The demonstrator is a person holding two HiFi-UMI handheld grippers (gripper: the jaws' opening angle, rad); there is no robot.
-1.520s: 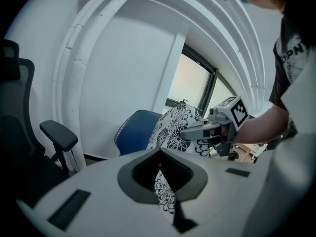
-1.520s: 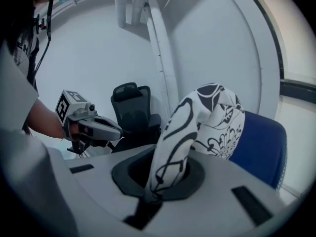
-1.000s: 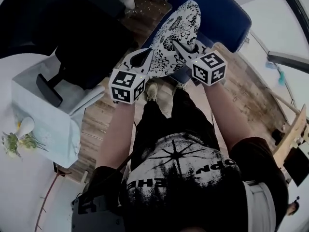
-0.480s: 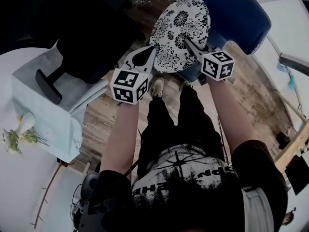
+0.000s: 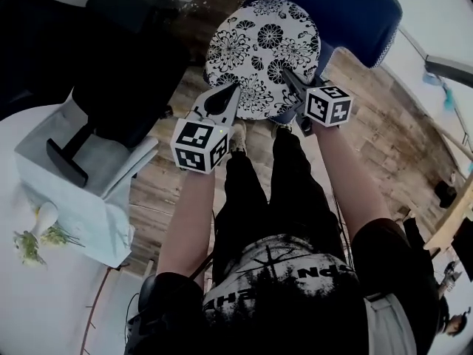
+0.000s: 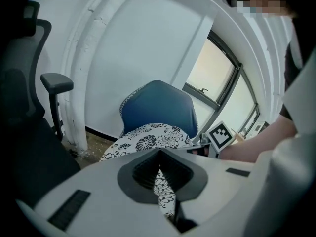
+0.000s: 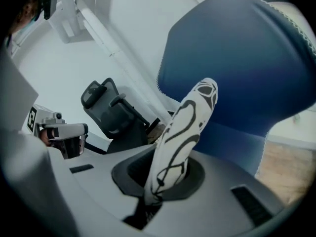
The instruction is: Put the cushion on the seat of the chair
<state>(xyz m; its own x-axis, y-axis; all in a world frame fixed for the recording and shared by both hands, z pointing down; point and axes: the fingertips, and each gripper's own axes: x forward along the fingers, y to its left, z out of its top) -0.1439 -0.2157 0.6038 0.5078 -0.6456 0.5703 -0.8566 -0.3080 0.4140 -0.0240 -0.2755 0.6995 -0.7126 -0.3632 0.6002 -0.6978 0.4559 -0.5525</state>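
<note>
A round white cushion with black flowers hangs flat over the seat of the blue chair. My left gripper is shut on the cushion's near left edge. My right gripper is shut on its near right edge. In the left gripper view the cushion spreads ahead of the jaws, with the blue chair back behind it. In the right gripper view the cushion shows edge-on, rising out of the jaws in front of the chair. The seat is mostly hidden under the cushion.
A black office chair stands left of the blue chair, its armrest near a white wall. A white table with a cloth and flowers is at the left. The floor is wood planks. The person's legs stand just before the chair.
Both grippers have come down with the cushion. The cushion has swung from a tilted, edge-up pose to lying nearly flat over the seat.
</note>
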